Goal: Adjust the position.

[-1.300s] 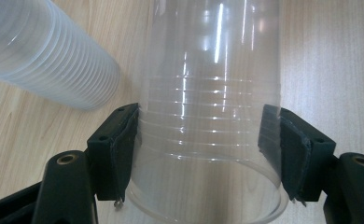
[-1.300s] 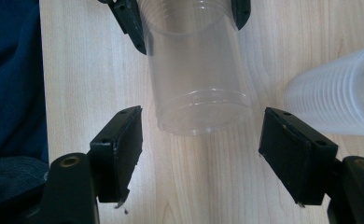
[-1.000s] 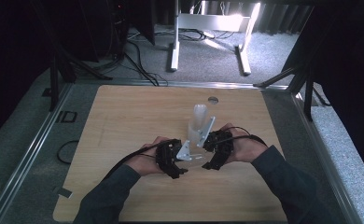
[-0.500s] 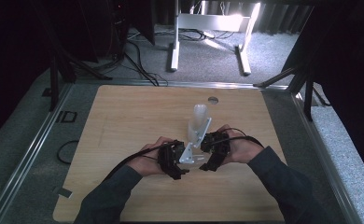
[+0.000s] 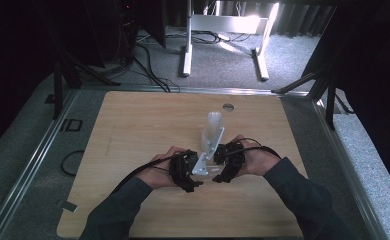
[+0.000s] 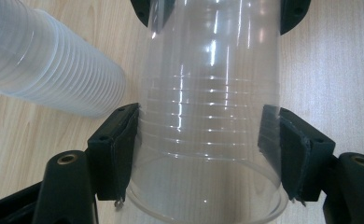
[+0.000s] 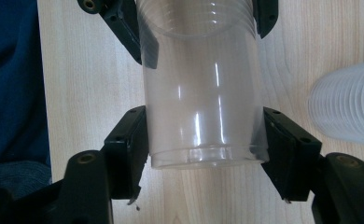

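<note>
From above, my left claw [image 5: 197, 176] and right claw [image 5: 222, 172] meet low on the table [image 5: 133, 130], the cup stack [image 5: 212, 131] lying toward 12 o'clock. Left gripper view — pads pinch the clear cup [image 6: 210, 116] near its rim. Right gripper view — jaws, just closing, clamp its base [image 7: 203, 154]; stack at 3 o'clock.

The table [image 5: 133, 125] is light wood with soft rounded corners — it takes up the middle of the high view. A small round hole [image 5: 227, 106] sits near its far edge, right of centre. A stack of clear plastic cups [image 5: 212, 131] lies on its side on the wood, just above the frame's middle.
</note>
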Motion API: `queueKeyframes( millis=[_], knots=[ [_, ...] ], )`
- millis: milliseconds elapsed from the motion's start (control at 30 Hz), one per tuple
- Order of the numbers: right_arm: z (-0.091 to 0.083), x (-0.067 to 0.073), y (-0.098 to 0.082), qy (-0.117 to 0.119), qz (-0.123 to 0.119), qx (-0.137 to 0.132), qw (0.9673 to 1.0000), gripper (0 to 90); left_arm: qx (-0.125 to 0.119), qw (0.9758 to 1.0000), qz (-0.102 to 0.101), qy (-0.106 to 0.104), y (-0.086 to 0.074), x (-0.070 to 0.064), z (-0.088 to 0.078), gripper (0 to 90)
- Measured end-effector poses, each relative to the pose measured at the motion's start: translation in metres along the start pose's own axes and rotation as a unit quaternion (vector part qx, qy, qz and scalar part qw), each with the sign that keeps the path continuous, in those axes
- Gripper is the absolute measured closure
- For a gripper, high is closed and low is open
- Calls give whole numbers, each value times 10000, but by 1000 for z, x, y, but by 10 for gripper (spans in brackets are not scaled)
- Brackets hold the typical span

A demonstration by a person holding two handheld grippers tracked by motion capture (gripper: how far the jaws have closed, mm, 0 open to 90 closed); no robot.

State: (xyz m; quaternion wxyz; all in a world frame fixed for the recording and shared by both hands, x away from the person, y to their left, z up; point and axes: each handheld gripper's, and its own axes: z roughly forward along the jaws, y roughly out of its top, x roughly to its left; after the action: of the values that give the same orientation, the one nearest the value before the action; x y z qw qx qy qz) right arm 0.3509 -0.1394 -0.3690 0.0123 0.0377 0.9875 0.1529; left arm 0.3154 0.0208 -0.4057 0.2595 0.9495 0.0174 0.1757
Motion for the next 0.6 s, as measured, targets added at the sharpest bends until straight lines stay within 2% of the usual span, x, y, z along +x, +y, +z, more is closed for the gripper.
queueKeyframes(
  millis=[333,600],
  knots=[
    [-1,-1,-1,-18,-7,-46,10000,409,-53,10000,-14,-13,-1,0,-1,294],
    [-3,-1,-1,-17,27,-72,10000,410,-185,9997,-118,85,-2,1,-2,243]
  ],
)
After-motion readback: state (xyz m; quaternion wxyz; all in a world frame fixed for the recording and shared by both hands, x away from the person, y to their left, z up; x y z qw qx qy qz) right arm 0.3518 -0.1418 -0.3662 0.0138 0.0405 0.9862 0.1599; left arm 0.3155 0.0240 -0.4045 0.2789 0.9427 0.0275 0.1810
